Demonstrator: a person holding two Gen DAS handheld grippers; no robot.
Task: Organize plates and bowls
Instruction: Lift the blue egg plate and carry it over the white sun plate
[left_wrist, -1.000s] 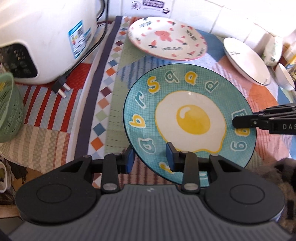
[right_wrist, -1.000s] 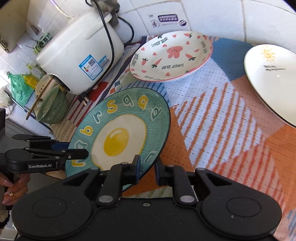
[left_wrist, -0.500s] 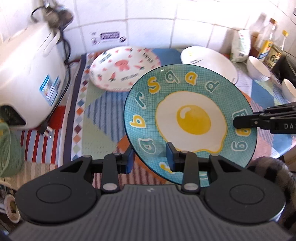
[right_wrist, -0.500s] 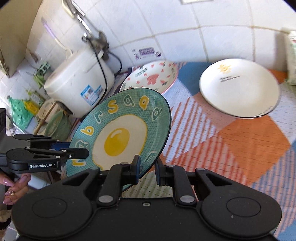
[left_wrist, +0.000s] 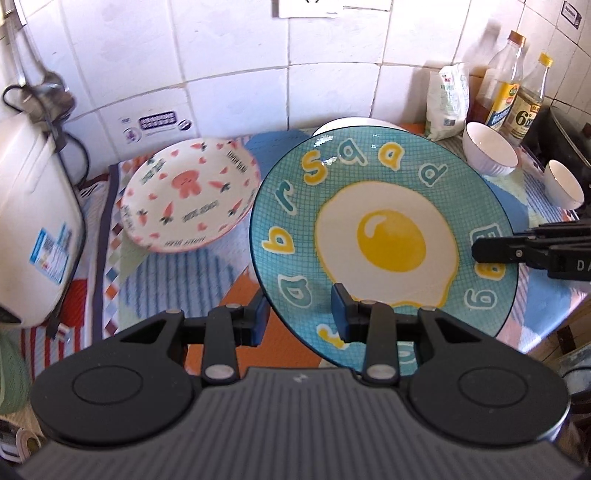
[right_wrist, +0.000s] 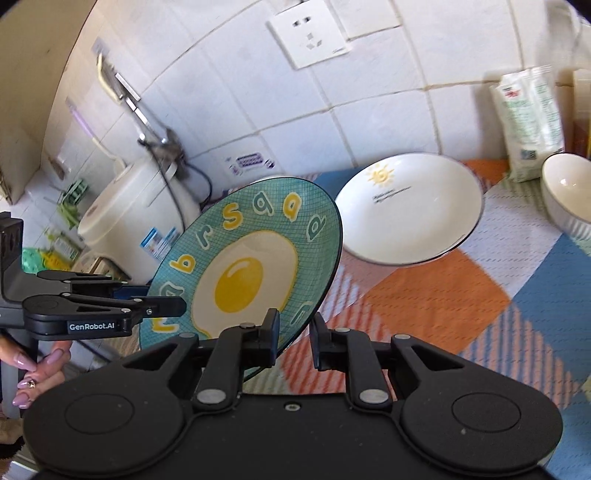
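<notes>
Left wrist view: egg plate (left_wrist: 384, 240) up off the patterned mat (left_wrist: 173, 273), carried in the air between two grippers. Left gripper (left_wrist: 299, 314) clamped on the near rim, one pad on the printed face, the other underneath. Right gripper (left_wrist: 532, 251) reaching in from the right edge, pinching the opposite rim. Same story in the right wrist view: right gripper (right_wrist: 293, 338) narrowly closed on the plate's lower rim (right_wrist: 247, 269), left gripper (right_wrist: 110, 314) gripping the far side, a hand (right_wrist: 33, 369) behind it.

Big change over the last second: backdrop swung from rice cooker (left_wrist: 33, 221) and bare mat to tiled wall, bottles (left_wrist: 506, 81) and two white bowls (left_wrist: 489, 151). Plate higher now and travelling right, grip unchanged throughout. Carrot plate (left_wrist: 188, 195) sliding off to the left and behind; sun plate (right_wrist: 410, 206) now directly beyond the egg plate's far edge, almost hidden behind it from the left camera.

Reads as a carry toward the sun plate, probably for stacking. Still airborne and tilted, so levelling needed before any set-down; both plates glazed, so likely to slip on contact.
</notes>
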